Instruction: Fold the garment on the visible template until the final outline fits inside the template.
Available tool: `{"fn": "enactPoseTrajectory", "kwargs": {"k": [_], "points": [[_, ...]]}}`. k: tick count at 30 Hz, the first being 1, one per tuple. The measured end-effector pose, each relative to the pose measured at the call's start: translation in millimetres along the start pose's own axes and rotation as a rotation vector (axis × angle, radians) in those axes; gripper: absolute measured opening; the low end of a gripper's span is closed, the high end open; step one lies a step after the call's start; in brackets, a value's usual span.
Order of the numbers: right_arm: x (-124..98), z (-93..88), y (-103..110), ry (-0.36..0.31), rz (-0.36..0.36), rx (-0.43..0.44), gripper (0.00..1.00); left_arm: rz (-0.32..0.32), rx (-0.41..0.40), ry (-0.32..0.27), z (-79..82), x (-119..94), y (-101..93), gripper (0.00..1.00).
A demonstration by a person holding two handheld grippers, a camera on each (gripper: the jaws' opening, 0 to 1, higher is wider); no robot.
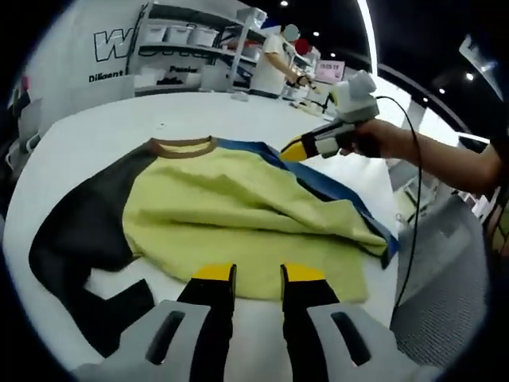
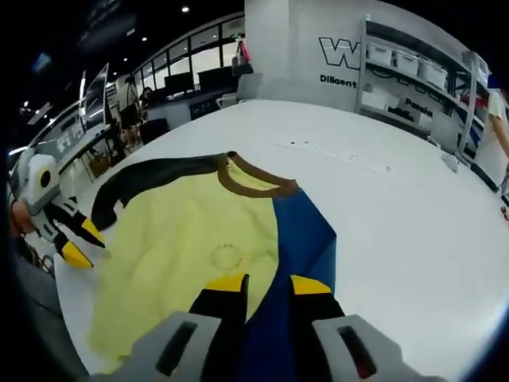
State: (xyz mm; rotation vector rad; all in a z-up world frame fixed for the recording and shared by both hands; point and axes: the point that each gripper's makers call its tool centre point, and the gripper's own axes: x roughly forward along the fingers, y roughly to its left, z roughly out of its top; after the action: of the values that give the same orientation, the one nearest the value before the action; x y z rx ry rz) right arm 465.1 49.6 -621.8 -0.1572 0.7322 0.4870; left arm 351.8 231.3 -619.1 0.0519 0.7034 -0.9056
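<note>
A yellow shirt (image 1: 238,215) with a brown collar (image 1: 183,146) lies spread on the white table (image 1: 103,119). Its dark sleeve (image 1: 79,231) is on the left and its blue sleeve (image 1: 342,199) on the right, and a raised crease runs across the body. My left gripper (image 1: 258,274) stands open just short of the hem. My right gripper (image 1: 296,149), held by a hand, hovers over the blue shoulder. In the right gripper view, the right gripper (image 2: 268,284) is open above the seam between the yellow body (image 2: 183,247) and the blue sleeve (image 2: 298,231). The left gripper (image 2: 79,241) is open at the shirt's left edge.
A grey chair back (image 1: 445,278) stands at the table's right edge, and a black cable (image 1: 409,239) hangs from the right gripper. Shelves with bins (image 1: 191,48) and a standing person (image 1: 274,64) are beyond the far edge. Bare table (image 2: 398,207) stretches right of the shirt.
</note>
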Motion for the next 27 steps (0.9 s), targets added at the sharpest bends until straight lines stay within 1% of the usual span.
{"fn": "enactPoseTrajectory", "kwargs": {"k": [3,4,7,9,11,14,17,24,25,26,27], "points": [[-2,-5.3,4,0.012,0.011,0.007,0.13,-0.012,0.012,-0.002,-1.4,0,-6.1,0.18],[-2,-7.8,6,0.017,0.013,0.006,0.13,-0.033,0.013,-0.002,-2.4,1,-11.7,0.18],[-2,-13.9,9,0.030,0.010,-0.003,0.14,-0.044,0.021,0.011,-5.4,2,-18.5,0.19],[-3,-17.6,12,0.037,0.018,0.005,0.14,-0.066,0.047,0.024,-8.3,4,-27.9,0.20],[-3,-21.2,16,0.045,0.023,0.001,0.15,-0.083,0.054,0.030,-9.7,6,-34.5,0.22],[-3,-24.2,20,0.047,0.028,0.005,0.15,-0.113,0.095,0.048,-13.7,8,-48.6,0.24],[-5,-26.5,24,0.051,0.035,0.008,0.15,-0.123,0.143,0.072,-17.6,10,-56.4,0.24],[-6,-32.7,32,0.072,0.046,-0.014,0.16,-0.159,0.152,0.097,-22.8,16,-72.9,0.25],[-6,-34.5,33,0.077,0.047,-0.025,0.16,-0.170,0.153,0.108,-25.2,17,-76.8,0.25],[-6,-37.4,33,0.092,0.038,-0.051,0.16,-0.178,0.146,0.142,-31.1,18,-82.1,0.26],[-7,-40.9,30,0.116,0.016,-0.113,0.16,-0.177,0.149,0.147,-32.3,19,-82.7,0.26]]}}
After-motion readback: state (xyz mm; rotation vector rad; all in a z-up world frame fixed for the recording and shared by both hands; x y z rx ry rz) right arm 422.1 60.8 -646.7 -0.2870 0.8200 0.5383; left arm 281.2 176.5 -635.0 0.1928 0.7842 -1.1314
